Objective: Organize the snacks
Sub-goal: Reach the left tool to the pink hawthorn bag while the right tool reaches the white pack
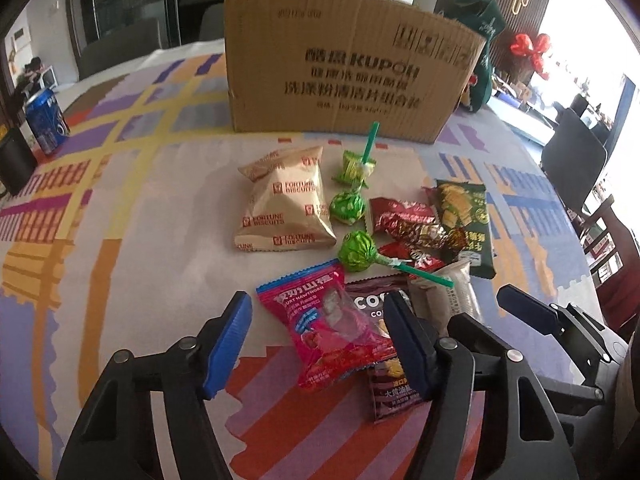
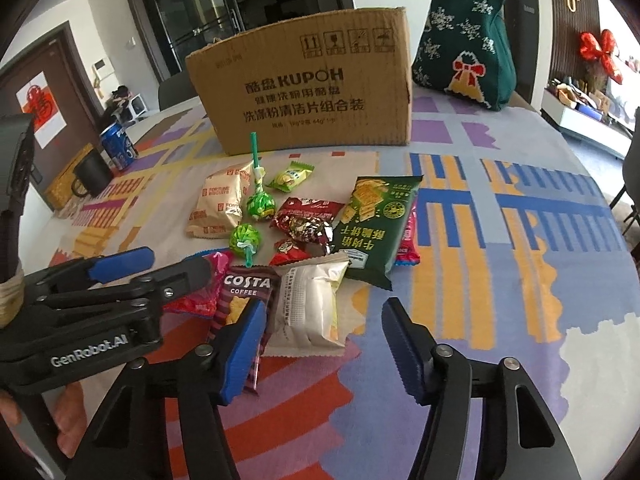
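Snacks lie in a heap before a cardboard box (image 1: 348, 64) (image 2: 308, 84). My left gripper (image 1: 318, 296) is open and straddles a pink hawthorn packet (image 1: 328, 328); its right finger overlaps a brown Costa packet (image 1: 376, 308) (image 2: 248, 292). My right gripper (image 2: 325, 304) is open around a cream packet (image 2: 312, 308), and the pads stand clear of it. Farther back are a Fortune biscuits bag (image 1: 284, 200), green lollipops (image 1: 356, 256), red candy wrappers (image 2: 304, 216) and a green cracker pack (image 2: 372, 224).
A Pepsi can (image 2: 118, 148) and a black mug (image 2: 94, 174) stand at the table's left edge. A green knitted bag (image 2: 468, 40) sits behind the box on the right. A dark chair (image 1: 572, 160) stands beyond the right edge. A patterned cloth (image 2: 520, 240) covers the table.
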A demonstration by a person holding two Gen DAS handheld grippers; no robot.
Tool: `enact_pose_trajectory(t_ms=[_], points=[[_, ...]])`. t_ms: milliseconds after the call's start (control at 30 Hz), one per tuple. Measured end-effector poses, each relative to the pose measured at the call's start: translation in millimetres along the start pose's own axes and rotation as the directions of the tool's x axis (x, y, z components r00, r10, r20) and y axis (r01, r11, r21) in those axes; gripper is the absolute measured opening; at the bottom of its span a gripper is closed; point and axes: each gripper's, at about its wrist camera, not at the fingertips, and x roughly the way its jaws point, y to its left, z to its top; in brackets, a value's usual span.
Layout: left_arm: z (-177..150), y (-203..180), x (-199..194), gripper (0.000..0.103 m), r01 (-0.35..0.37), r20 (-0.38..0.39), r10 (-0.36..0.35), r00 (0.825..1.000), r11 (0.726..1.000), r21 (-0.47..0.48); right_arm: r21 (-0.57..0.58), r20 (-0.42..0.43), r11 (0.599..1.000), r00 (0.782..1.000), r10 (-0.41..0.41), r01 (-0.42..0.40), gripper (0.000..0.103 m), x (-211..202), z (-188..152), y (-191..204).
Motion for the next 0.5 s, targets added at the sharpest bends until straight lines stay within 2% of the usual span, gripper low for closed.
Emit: enact_pose_trajectory(t_ms=[200, 367, 500], points=[[0.2, 8.2, 9.4, 0.057, 0.009, -0.048, -0.010, 0.999, 0.999, -0.034, -0.020, -0.021, 1.000, 1.000, 0.009, -0.009, 0.056, 9.3, 2.2, 4.9], [-2.4, 13.4, 12.6, 0.055, -0.009, -0.058, 0.007, 0.998, 0.999, -0.033, -0.019, -0.025, 1.000, 1.000, 0.000, 0.000, 0.053, 11.7, 3.7, 3.6], [-3.2, 10.7, 19.8, 0.049, -0.006, -0.070, 0.005, 0.998, 1.000, -0.016, -0.016, -0.030, 1.000, 1.000, 0.001, -0.002, 0.049, 14.9, 5.7, 3.2]])
